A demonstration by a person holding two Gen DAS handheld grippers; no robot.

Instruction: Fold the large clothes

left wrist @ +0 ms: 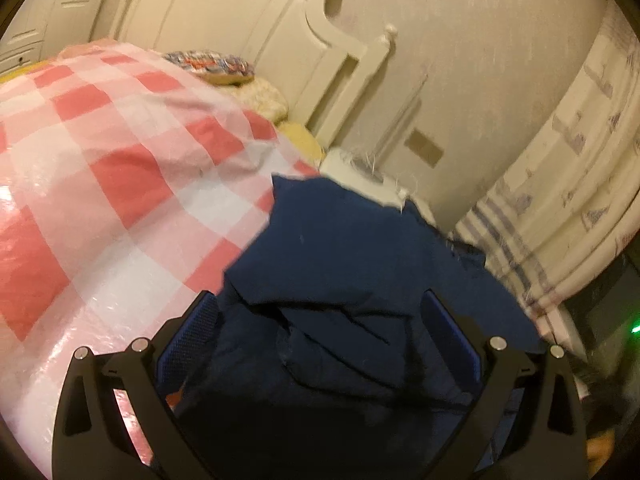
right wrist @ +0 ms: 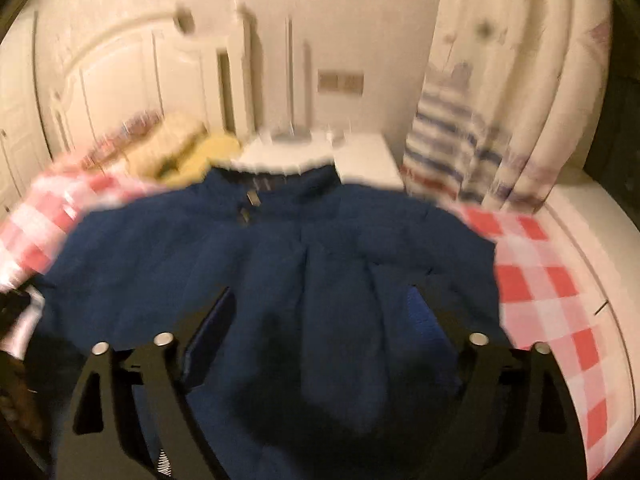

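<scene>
Garment: a dark navy jacket (right wrist: 280, 248) lies on a bed, on a pink and white checked cover (left wrist: 100, 184). In the right wrist view it fills the centre and lower frame, collar and zip pull toward the top.
Long axis: judged to run from collar, upper centre, down toward the fingers at the bottom of the right view.
Left gripper (left wrist: 320, 320): fingers spread wide at the lower centre of its view, with bunched navy cloth lying between them; no pinch is visible.
Right gripper (right wrist: 324, 312): fingers likewise apart, the jacket's lower body between and below them. The view is blurred, so contact cannot be told.
Nearer hand: both sit at the cloth; I cannot tell which is closer.
Surroundings: cream headboard (left wrist: 240, 28) upper left, curtain (right wrist: 500, 100) at right.
Containers: none visible.
</scene>
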